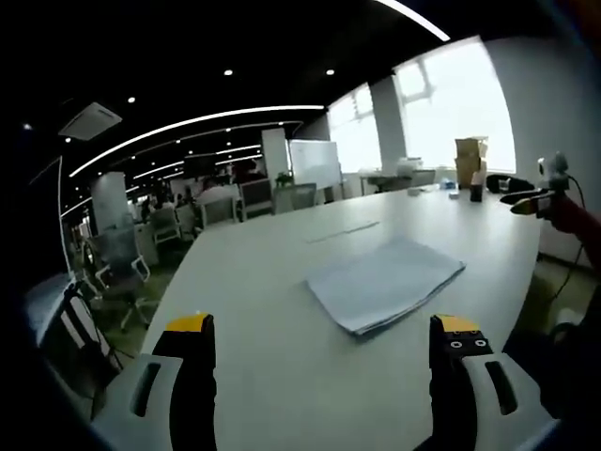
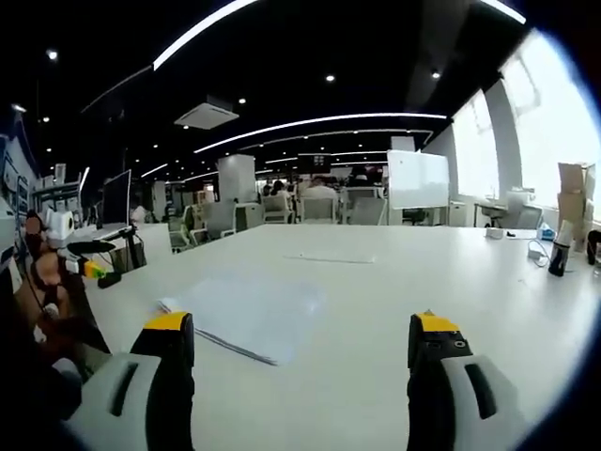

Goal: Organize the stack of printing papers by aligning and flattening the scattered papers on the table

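The stack of papers (image 1: 385, 285) lies flat on the white worktop (image 1: 272, 310), a little beyond the left claw (image 1: 324, 352) and toward its right side; in the right gripper view the same stack (image 2: 246, 315) sits to the left of the right claw (image 2: 299, 352), so the sheets lie between the two hands; the pile looks loosely squared, its near edge showing slightly fanned layers, though how far each sheet is offset is too fine to tell; both claws stand wide, jaws well apart, holding nothing and clear of the paper; the step in hand, as I judge it, is the approach before aligning, so the task is barely begun; to do it well, each claw should come in from its own side of the stack, low to the worktop, and press the opposite edges inward together so the sheets slide into line instead of buckling; pushing from one side alone would likely shove the whole pile across the smooth surface; after squaring one pair of edges, the other pair wants the same treatment, then a light downward press to flatten; thin sheets will curl or ride up if a jaw tip digs under them, so contact should be with the flat outer face of a jaw; farther off, a thin strip (image 1: 343, 231) lies on the worktop beyond the stack, cardboard boxes (image 1: 470, 160) stand at the far right by the window, and office chairs (image 1: 122, 258) stand to the left
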Available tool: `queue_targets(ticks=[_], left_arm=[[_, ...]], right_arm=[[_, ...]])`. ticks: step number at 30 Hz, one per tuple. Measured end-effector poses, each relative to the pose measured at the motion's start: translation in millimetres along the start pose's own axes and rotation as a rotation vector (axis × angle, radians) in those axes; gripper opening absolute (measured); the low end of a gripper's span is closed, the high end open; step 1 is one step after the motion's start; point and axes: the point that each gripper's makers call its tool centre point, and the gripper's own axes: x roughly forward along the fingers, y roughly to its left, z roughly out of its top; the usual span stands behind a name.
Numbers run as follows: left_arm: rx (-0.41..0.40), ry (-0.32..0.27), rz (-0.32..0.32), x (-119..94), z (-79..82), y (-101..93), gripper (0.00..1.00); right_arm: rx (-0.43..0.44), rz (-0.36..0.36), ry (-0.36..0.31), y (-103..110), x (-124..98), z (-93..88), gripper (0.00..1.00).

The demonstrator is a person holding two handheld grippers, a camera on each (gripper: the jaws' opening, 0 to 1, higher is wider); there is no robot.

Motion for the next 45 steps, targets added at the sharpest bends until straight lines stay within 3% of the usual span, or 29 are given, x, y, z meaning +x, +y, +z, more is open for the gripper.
queue_targets(ticks=[17,28,45], left_arm=[[0.023,0.034,-0.001,-12,-6.6,0.4,0.97],[-0.008,0.046,-0.023,-22,-11.9,-1.5,0.97],[-0.012,0.078,0.010,-41,-22.5,7.2,0.97]], right_arm=[[-0.011,-0.012,0.010,-3,-9,0.1,0.90],[-0.018,-0.018,0.010,-5,-15,0.4,0.90],[-0.019,-0.039,0.023,-10,-27,-3.2,0.90]])
